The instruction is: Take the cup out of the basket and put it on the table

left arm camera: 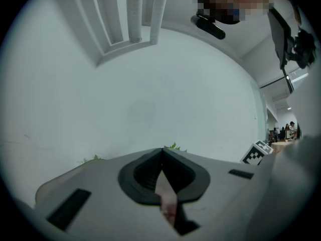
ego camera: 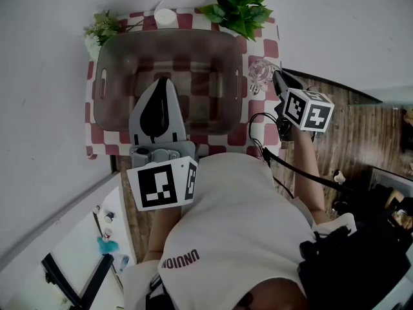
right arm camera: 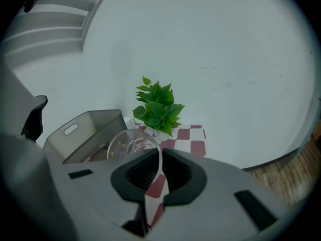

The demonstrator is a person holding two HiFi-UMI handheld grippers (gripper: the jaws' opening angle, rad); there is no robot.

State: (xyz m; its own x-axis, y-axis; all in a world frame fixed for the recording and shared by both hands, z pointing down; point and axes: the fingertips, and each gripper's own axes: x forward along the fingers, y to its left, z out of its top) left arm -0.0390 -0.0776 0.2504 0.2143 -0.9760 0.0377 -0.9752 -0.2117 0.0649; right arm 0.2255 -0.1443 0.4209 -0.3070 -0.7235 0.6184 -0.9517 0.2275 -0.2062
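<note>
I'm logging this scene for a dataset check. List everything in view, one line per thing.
Table: one, white, under everything.
Cloth: one, red-and-white checked, on the table.
Basket: one, translucent grey, on the cloth.
Cup: one, clear glass, just right of the basket.
Leafy plant: one, green, far right corner of the cloth.
Small plant: one, green with pale flowers, far left corner.
Cylinder: one, white, behind the basket.
Floor: brown wood, right of the table.
Left gripper: grey, shut on nothing, above the basket.
Right gripper: grey, shut on the cup's rim.
Shirt: white, the person's, bottom of the head view.
</note>
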